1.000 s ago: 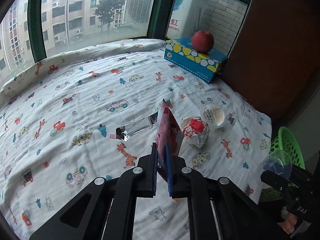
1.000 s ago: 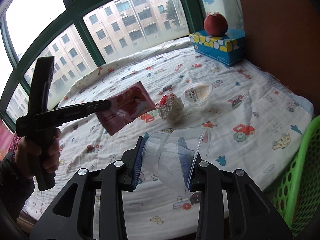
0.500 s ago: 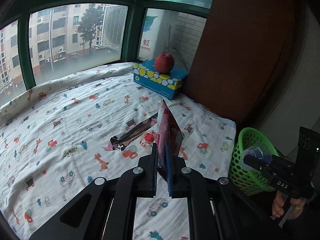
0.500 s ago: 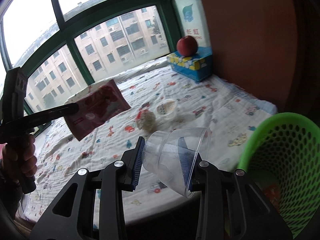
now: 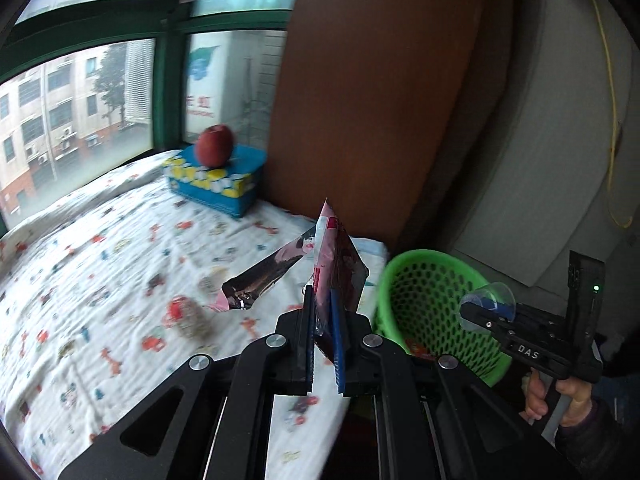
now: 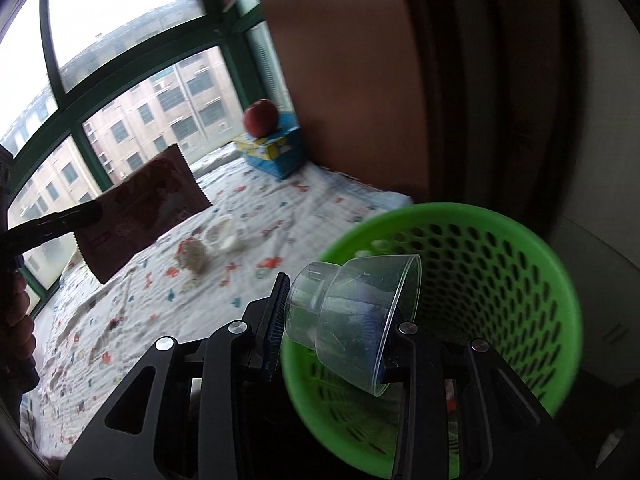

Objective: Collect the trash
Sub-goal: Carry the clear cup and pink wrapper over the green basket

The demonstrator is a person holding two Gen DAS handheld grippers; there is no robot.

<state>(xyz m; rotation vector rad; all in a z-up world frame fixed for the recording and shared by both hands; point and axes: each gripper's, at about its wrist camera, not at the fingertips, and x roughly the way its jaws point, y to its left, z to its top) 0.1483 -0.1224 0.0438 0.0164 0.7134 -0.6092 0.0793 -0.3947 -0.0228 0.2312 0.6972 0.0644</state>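
Both tools swung toward basket [image 6: 560,280]; right tool [image 6: 332,320] grips cup [image 6: 352,312], left tool [image 5: 322,336] clamps wrapper [image 5: 340,268]. Cup may snag rim lower right.

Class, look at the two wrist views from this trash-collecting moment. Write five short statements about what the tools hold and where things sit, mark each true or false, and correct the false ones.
1. The right tool grips a clear plastic cup. True.
2. The clear cup already lies at the bottom of the green perforated plastic basket. False: the tool holds it in front of the basket's opening.
3. The left tool is empty. False: it is shut on a red foil snack wrapper.
4. A red apple sits on the blue and yellow tissue box. True.
5. The crumpled paper ball is in the basket. False: it lies on the patterned bedsheet.
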